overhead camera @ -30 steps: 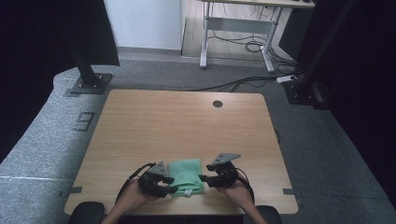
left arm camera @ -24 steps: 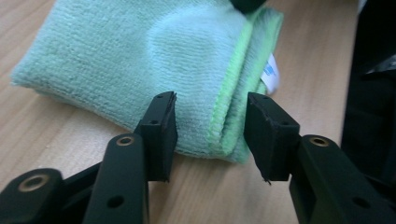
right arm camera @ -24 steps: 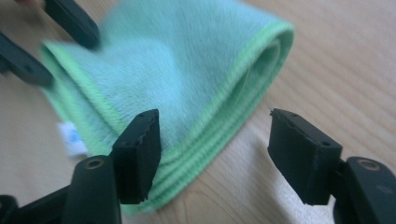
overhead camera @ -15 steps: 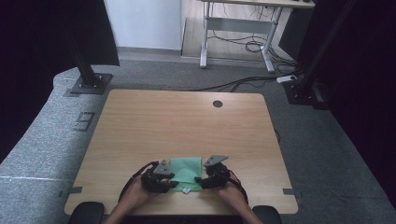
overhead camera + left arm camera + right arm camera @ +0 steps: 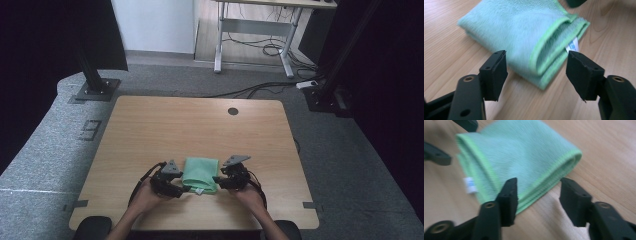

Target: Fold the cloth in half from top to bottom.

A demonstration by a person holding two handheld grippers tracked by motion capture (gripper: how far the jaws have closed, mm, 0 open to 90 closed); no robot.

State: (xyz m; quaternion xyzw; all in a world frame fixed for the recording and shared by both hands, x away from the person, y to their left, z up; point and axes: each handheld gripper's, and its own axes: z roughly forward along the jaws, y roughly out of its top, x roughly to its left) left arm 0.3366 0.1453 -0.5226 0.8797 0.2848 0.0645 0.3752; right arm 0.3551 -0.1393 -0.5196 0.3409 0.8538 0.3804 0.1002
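**Both hand-held grippers flank folded green cloth, jaws apart**

Person's forearms enter from the bottom of the high view, hands angled inward toward each other. Left hand-held gripper [image 5: 176,186] sits at the cloth's left near corner; right hand-held gripper [image 5: 223,181] at its right edge. Each has its jaws spread wide and grips nothing; in the gripper views the cloth's folded edges lie ahead of and between the jaws. Whether any jaw tip touches the fabric is hard to tell, as both close views are blurred.

Green cloth [image 5: 200,174] lies folded, flat on the worktop [image 5: 200,127] near its front edge, a small white label [image 5: 573,45] poking from the fold.

Worktop is pale wood with a dark round hole [image 5: 233,111] near the far edge. Grey carpet [image 5: 45,150] surrounds it; a white-framed desk [image 5: 255,30] with loose cables beneath stands beyond.
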